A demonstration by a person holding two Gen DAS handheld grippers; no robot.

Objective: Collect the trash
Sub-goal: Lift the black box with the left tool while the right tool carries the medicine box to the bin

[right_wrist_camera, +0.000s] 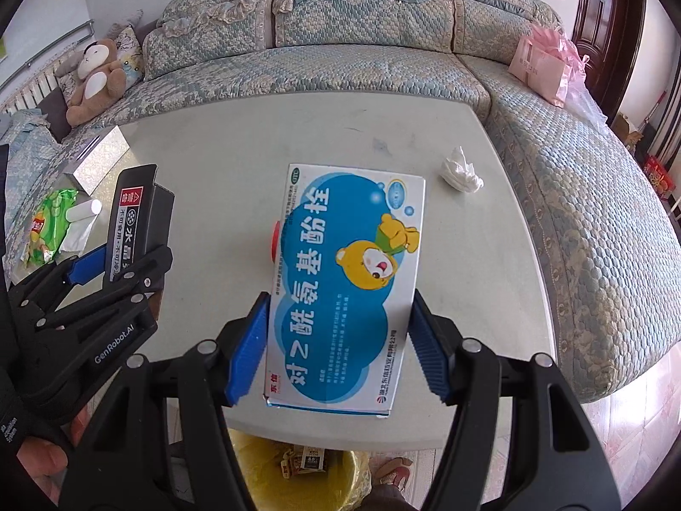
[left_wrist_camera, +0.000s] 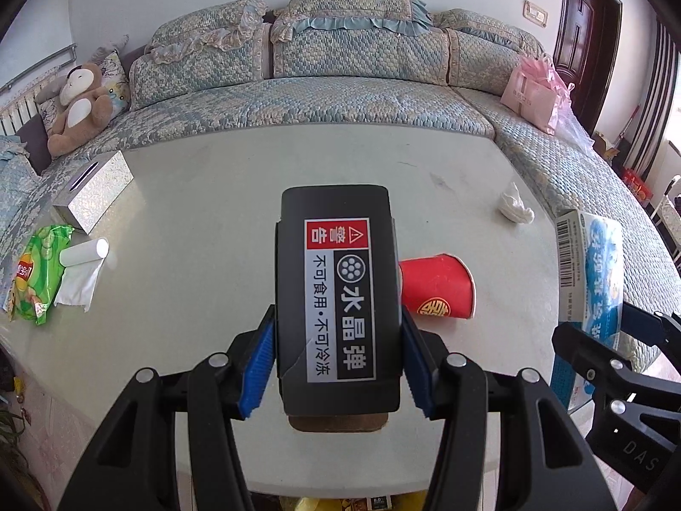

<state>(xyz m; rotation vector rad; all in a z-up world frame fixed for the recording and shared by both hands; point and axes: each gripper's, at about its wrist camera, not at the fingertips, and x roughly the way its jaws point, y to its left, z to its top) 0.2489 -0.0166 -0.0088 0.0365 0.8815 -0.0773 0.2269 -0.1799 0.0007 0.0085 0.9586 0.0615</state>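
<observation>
The red cup [left_wrist_camera: 438,289] is half hidden behind the black box [left_wrist_camera: 338,298] clamped by the left fingers [left_wrist_camera: 259,353], while the blue box [right_wrist_camera: 347,285] is pinched by the right fingers [right_wrist_camera: 427,353].

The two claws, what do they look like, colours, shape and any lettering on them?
Both the left claw and the right claw are black scissor-like linkages with round silver pivot pins, and each finger ends in a ribbed blue pad. White lettering reads GenRobot.AI on the left one's body and DAS on the right one's. A dark glove or cuff shows beside the left one.
</observation>
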